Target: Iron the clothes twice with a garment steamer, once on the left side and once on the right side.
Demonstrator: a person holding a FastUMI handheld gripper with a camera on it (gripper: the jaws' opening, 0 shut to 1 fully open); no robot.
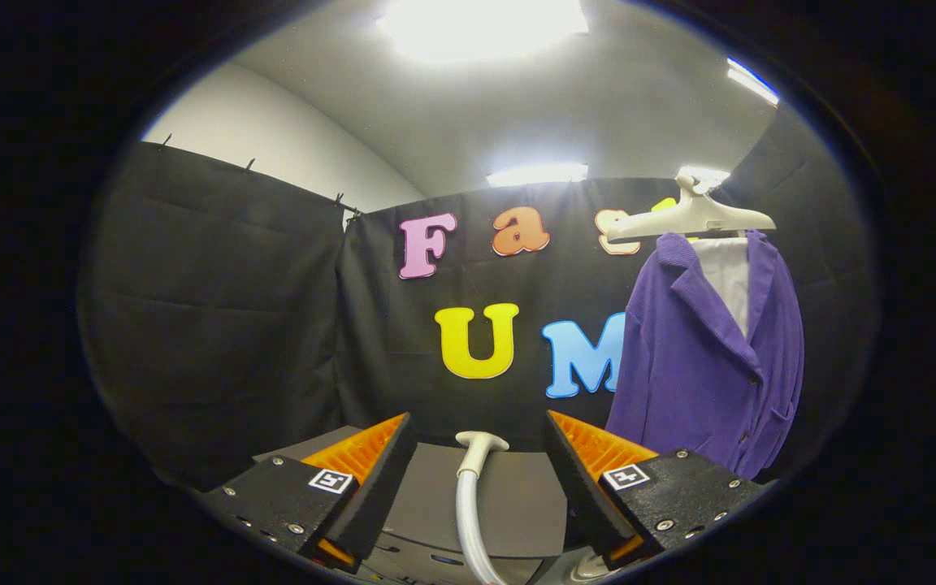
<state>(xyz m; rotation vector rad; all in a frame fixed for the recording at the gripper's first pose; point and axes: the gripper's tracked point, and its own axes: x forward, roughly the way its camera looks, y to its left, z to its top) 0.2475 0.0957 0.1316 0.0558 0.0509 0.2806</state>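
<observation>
Grey table top (517,496) under a white steamer hose (468,504); purple jacket (704,357) on hanger (691,215).

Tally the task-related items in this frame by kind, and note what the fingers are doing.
Purple jacket: 1
White shirt under it: 1
Hanger: 1
Steamer hose: 1
Hand-held gripper, fingers open, hose between them, untouched: 1
Total: 5

Black cloth booth wall (232,325), white ceiling (598,106) with bright light panels (480,24) above.
</observation>
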